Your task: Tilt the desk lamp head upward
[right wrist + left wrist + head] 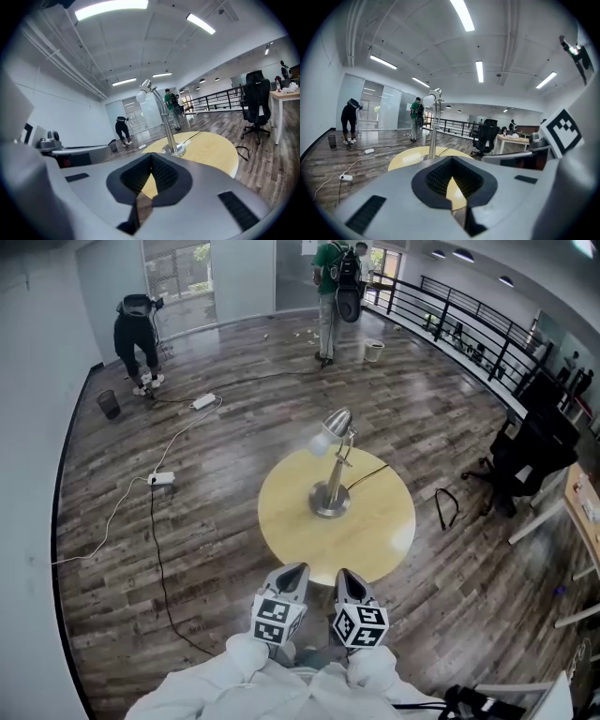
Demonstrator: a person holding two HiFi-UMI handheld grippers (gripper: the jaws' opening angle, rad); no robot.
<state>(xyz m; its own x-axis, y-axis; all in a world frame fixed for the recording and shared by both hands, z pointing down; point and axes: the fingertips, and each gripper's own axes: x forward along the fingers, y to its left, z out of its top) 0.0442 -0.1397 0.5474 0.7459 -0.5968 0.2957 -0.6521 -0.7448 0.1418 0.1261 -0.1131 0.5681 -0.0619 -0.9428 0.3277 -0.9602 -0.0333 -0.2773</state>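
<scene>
Chrome desk lamp [331, 486] stands mid round table [384, 535], its head [336, 423] angled down, while the left gripper [294, 573] and right gripper [349, 577], both clenched on nothing, hover off the table's near edge: likely the approach, so next one must open at the head.

a round yellow table [375, 531] at frame centre on the wooden floor [216, 512] carries a desk lamp [333, 470].

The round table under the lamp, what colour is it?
Pale yellow table, clearest in the head view.
</scene>
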